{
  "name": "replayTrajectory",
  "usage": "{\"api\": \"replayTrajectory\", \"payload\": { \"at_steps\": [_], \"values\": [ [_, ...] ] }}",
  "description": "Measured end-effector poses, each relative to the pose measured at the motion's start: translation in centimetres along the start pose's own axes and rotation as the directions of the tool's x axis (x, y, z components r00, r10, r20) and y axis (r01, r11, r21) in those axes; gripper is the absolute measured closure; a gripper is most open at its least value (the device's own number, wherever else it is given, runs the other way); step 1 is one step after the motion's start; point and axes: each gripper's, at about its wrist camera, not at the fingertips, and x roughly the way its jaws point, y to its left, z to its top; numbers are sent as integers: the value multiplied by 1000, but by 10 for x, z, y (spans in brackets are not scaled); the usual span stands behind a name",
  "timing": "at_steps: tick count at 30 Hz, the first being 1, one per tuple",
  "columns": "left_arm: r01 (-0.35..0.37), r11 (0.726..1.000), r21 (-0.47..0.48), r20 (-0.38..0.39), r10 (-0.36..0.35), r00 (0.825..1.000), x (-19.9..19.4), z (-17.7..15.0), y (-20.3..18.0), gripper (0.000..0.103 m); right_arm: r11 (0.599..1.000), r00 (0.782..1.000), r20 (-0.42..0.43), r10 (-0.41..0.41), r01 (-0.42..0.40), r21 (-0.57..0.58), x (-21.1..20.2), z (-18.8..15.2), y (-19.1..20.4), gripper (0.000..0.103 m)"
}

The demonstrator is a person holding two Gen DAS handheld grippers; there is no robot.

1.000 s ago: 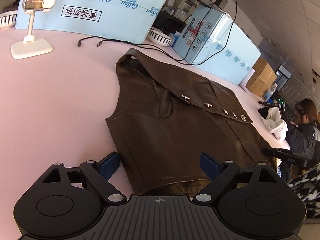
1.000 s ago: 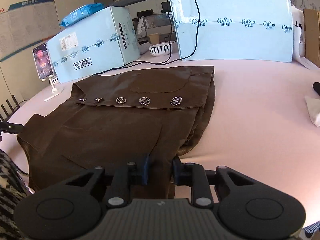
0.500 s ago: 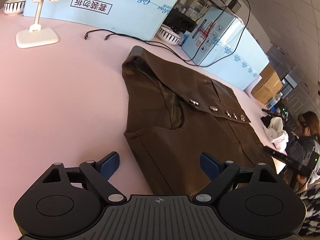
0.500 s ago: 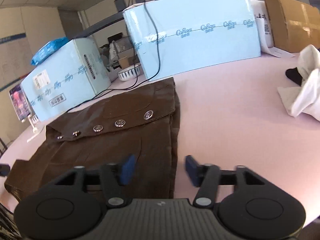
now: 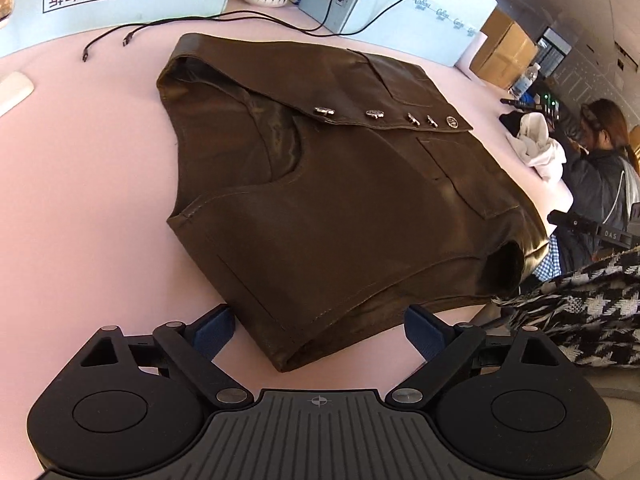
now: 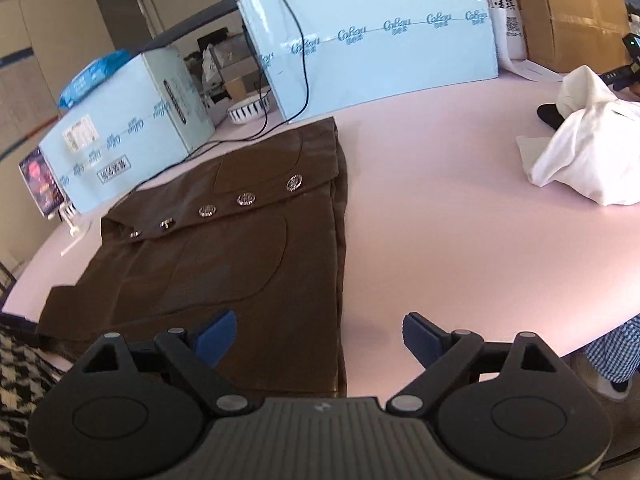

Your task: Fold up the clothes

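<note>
Seen from the left wrist, the left tongs point(image 5: 318, 334) stand wide with nothing clamped, having just opened a little further; the near corner of the brown vest point(image 5: 340, 200) lies between the blue pads point(image 5: 212, 330) without touching them. The vest lies flat on the pink tabletop point(image 5: 80, 200), buttoned, its far edge near black cables point(image 5: 168, 24) and pale blue boxes point(image 5: 396, 4) along the back edge. A white cloth point(image 5: 540, 148) sits toward the tabletop's right edge, where a seated person point(image 5: 600, 176) is.

From the right wrist, the right tongs point(image 6: 320, 334) are spread wide and hold nothing, having just narrowed slightly. One pad point(image 6: 216, 336) hovers above the vest point(image 6: 240, 264), the other above bare tabletop point(image 6: 440, 240) beside the vest's edge. The white cloth point(image 6: 588, 160) lies well apart, toward the far right.
</note>
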Motion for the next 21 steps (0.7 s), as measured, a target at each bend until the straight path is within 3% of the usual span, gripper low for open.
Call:
{"api": "replayTrajectory", "payload": {
  "at_steps": [1, 2, 3, 6, 7, 9, 11, 15, 21],
  "values": [
    [0, 1000, -1, 7, 0, 1000, 0, 0, -1, 8, 1000, 1000, 1, -4, 4, -23, 2, -1, 5, 29],
    [-2, 1000, -14, 25, 3, 1000, 0, 0, -1, 9, 999, 1000, 2, -7, 7, -46, 5, -2, 9, 53],
    [-5, 999, -37, 50, 7, 999, 0, 0, 0, 9, 996, 999, 7, -31, 32, -87, 7, -2, 17, 66],
    [-40, 998, -41, 91, 43, 995, 0, 0, -3, 22, 981, 997, 32, -76, 81, -175, 9, -1, 32, 84],
    [-56, 998, -35, 98, 59, 993, 0, 0, -5, 27, 979, 996, 38, -76, 82, -189, 8, -1, 34, 86],
    [-85, 996, -24, 111, 88, 990, -1, 0, -9, 61, 976, 996, 52, -73, 82, -201, 6, 0, 35, 90],
    [-100, 995, -28, 125, 102, 987, -2, -1, -8, 69, 973, 994, 85, -68, 85, -213, 2, 1, 39, 92],
    [-103, 994, -48, 177, 110, 978, -11, -2, -9, 75, 966, 989, 141, -53, 86, -243, -8, 5, 47, 94],
    [-66, 996, -58, 277, 79, 958, -41, 5, -10, 75, 959, 983, 180, -32, 81, -271, -15, 14, 53, 94]
  ]
}}
